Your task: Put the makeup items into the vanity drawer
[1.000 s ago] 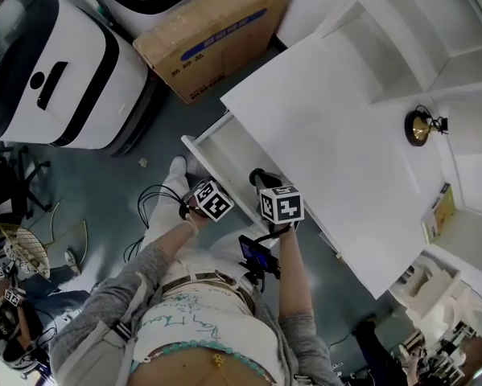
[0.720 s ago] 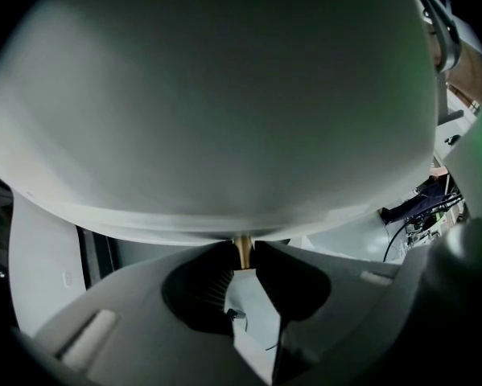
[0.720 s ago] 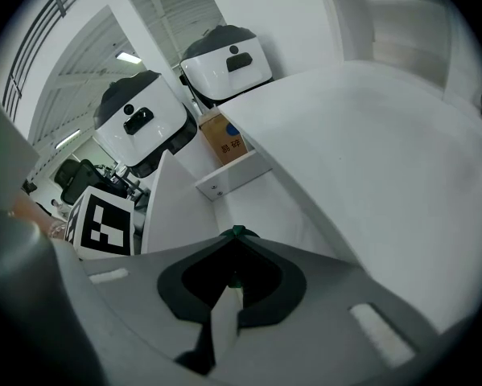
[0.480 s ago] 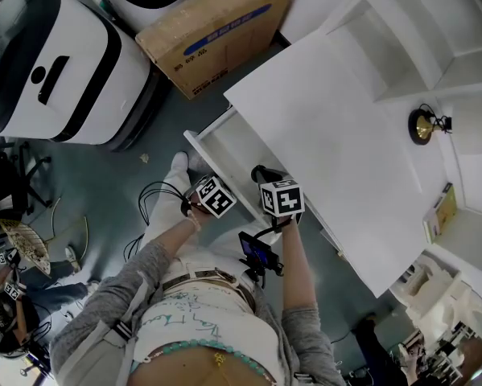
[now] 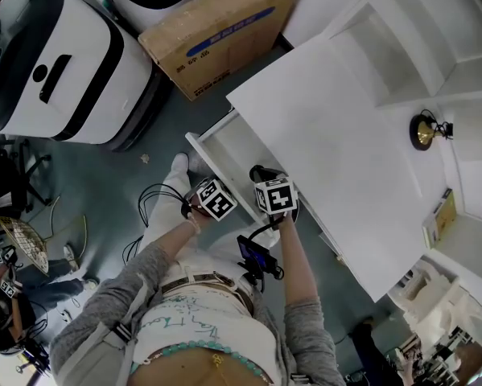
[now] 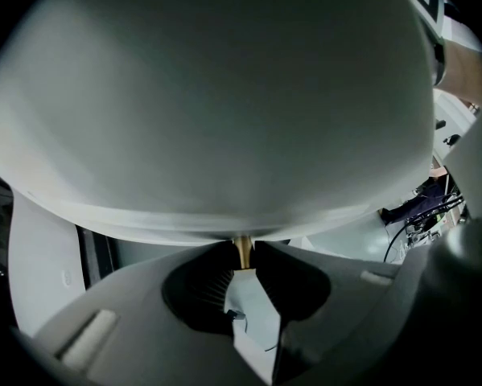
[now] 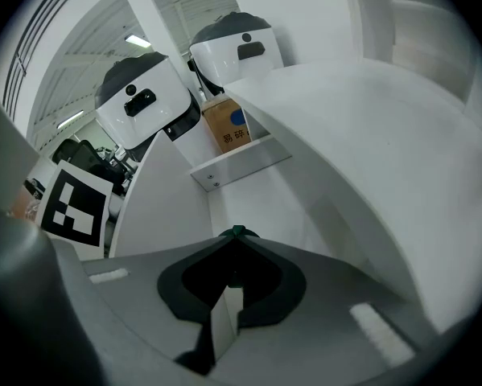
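Right gripper has edged left, pinching a green item just over the open drawer; left gripper clamps its gold knob.

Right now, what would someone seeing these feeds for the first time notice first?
The open white drawer pulled out of the vanity at centre, both grippers at it. The left gripper has its jaws shut on a gold knob stem at the drawer front; the right gripper points into the drawer, jaws closed on a small dark green thing. A cardboard box sits on the floor beyond.
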Demonstrator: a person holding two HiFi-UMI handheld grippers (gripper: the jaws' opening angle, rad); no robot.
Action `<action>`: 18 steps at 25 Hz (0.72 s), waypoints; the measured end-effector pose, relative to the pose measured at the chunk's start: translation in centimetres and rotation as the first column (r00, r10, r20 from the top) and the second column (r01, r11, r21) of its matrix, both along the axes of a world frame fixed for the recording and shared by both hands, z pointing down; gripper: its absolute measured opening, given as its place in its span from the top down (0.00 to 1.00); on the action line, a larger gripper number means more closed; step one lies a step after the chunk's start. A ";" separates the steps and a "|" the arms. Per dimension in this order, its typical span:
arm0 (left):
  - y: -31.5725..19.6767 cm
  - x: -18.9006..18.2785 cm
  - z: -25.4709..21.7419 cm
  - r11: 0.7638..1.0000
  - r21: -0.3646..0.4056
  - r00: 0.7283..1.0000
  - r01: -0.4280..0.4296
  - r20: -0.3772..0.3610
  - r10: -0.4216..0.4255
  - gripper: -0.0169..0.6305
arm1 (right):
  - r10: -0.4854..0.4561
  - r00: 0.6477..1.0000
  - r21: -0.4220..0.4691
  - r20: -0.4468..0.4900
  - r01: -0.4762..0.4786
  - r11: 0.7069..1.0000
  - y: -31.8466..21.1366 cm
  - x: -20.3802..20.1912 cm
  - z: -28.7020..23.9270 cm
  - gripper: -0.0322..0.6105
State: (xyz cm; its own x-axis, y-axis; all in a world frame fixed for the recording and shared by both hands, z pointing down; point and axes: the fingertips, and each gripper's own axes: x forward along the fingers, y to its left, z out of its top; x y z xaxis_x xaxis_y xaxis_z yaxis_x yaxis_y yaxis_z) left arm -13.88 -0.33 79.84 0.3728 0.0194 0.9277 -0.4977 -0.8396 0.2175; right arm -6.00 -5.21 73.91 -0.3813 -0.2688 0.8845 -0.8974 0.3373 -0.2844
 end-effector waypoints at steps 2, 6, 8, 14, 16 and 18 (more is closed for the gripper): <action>-0.1 -0.1 0.0 1.000 0.000 1.000 0.002 -0.002 -0.002 0.84 | -0.010 1.000 0.004 -0.011 0.010 1.000 -0.3 -0.2 0.4 0.90; -0.1 -0.2 0.0 1.000 -0.001 1.000 0.004 -0.005 -0.004 0.84 | -0.044 0.998 0.010 -0.044 0.044 0.999 -0.6 -0.5 1.3 0.90; -0.1 -0.2 -0.1 1.000 0.000 1.000 0.006 -0.006 -0.006 0.84 | -0.062 0.996 0.012 -0.066 0.062 0.998 -0.8 -0.6 1.9 0.90; -0.2 -0.1 -0.1 1.000 -0.001 1.000 0.008 -0.011 -0.008 0.84 | -0.116 0.986 0.009 -0.121 0.118 0.993 -1.3 -0.6 3.4 0.90; -0.1 -0.1 -0.1 1.000 -0.003 1.000 0.008 -0.010 -0.008 0.84 | -0.117 0.984 0.003 -0.137 0.119 0.993 -1.4 -0.4 4.0 0.90; 0.0 -0.2 -0.1 1.000 -0.004 1.000 0.007 -0.010 -0.007 0.84 | -0.111 0.984 -0.004 -0.141 0.111 0.994 -1.3 -0.4 4.4 0.90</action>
